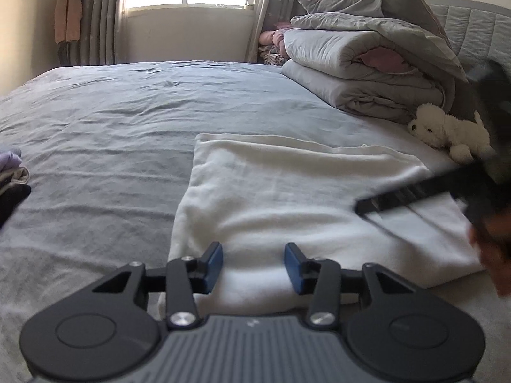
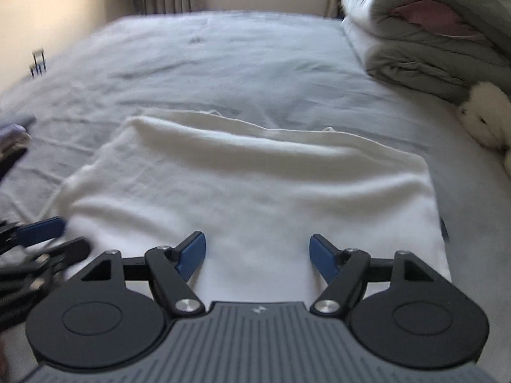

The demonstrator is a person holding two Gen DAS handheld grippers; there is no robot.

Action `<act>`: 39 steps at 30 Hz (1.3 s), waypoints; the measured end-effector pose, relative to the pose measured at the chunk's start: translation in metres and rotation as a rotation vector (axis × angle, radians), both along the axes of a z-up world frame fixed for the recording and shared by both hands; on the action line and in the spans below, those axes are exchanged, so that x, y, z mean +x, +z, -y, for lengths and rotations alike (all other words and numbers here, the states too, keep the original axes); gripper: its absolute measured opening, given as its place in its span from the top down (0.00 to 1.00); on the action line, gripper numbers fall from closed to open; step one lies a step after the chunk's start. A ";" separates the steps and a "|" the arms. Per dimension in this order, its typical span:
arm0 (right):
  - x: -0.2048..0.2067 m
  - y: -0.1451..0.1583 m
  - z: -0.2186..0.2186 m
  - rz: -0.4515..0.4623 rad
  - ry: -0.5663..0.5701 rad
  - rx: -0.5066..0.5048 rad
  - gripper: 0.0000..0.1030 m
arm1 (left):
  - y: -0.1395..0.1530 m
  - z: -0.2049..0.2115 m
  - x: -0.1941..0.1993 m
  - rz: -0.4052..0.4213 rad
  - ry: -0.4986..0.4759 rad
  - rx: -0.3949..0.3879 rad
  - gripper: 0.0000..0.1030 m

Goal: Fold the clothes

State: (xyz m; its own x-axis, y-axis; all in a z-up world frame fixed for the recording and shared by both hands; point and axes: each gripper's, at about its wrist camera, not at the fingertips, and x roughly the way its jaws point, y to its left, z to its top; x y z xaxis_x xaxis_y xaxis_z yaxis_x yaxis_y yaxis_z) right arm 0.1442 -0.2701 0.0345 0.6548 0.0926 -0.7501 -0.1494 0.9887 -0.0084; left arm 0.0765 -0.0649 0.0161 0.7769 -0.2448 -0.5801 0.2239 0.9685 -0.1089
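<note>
A white garment (image 1: pixel 287 191) lies folded flat on the blue-grey bed sheet (image 1: pixel 111 121); it also shows in the right wrist view (image 2: pixel 255 185). My left gripper (image 1: pixel 253 266) is open and empty, just above the garment's near edge. My right gripper (image 2: pixel 257 257) is open and empty over the garment's near edge. The right gripper also shows blurred at the right of the left wrist view (image 1: pixel 415 196). The left gripper's blue fingers (image 2: pixel 41 231) show at the left edge of the right wrist view.
A stack of folded grey quilts (image 1: pixel 377 63) sits at the back right by the headboard. A white plush dog (image 1: pixel 450 131) lies beside it. A small pile of clothes (image 1: pixel 12 172) is at the left edge. A window and curtains are behind the bed.
</note>
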 end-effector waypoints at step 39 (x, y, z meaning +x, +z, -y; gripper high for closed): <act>-0.078 0.000 0.083 -0.042 -0.263 0.135 0.21 | 0.008 -0.050 0.025 -0.106 -0.038 -0.202 0.56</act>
